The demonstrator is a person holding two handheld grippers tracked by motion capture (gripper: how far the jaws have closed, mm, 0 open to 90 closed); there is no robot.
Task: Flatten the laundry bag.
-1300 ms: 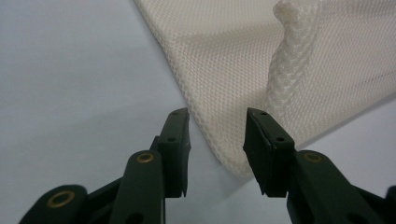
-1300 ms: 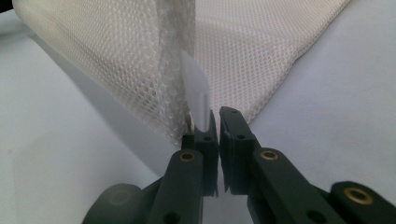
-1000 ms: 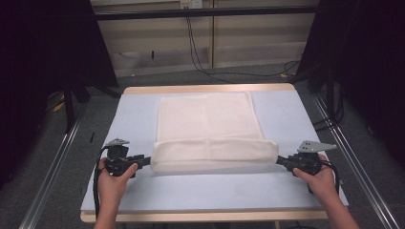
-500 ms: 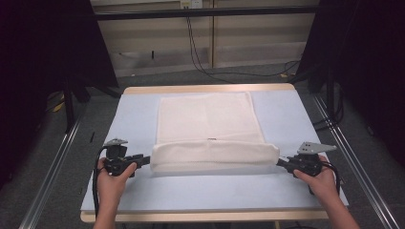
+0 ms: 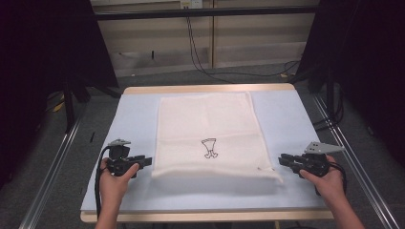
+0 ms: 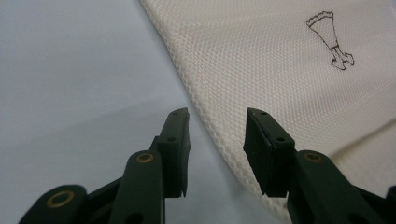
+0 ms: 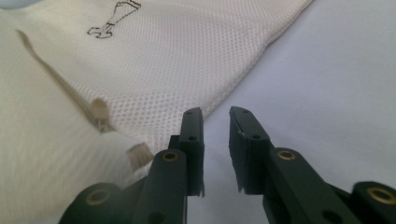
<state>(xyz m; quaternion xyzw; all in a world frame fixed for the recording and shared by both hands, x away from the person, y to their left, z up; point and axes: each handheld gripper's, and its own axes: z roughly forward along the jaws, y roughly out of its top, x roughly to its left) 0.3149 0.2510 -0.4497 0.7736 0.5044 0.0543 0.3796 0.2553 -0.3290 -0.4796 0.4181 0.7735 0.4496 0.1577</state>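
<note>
A cream mesh cloth [image 5: 205, 124] with a small black drawn figure [image 5: 208, 148] lies flat on the pale blue table [image 5: 119, 191]. My left gripper [image 5: 147, 161] sits at the cloth's near left corner. In the left gripper view its jaws [image 6: 217, 116] stand open, and the cloth's edge [image 6: 261, 56] runs on the table below the gap, unpinched. My right gripper [image 5: 282, 159] is just off the near right corner. Its jaws [image 7: 215, 114] have just been opening and have nothing between them. The cloth [image 7: 163, 60] and a tan cord [image 7: 98, 112] lie to their left.
The table has a wooden rim [image 5: 205, 89] at the far edge and bare blue surface on both sides of the cloth. Metal rails [image 5: 52, 171] run along the left and right. Cables [image 5: 200, 57] trail on the floor behind.
The cloth's near part, bunched in a fold between the two grippers, has dropped and now lies spread flat toward the person. The drawn figure has come into sight. The right gripper's jaws now stand clear of the cloth's corner.
</note>
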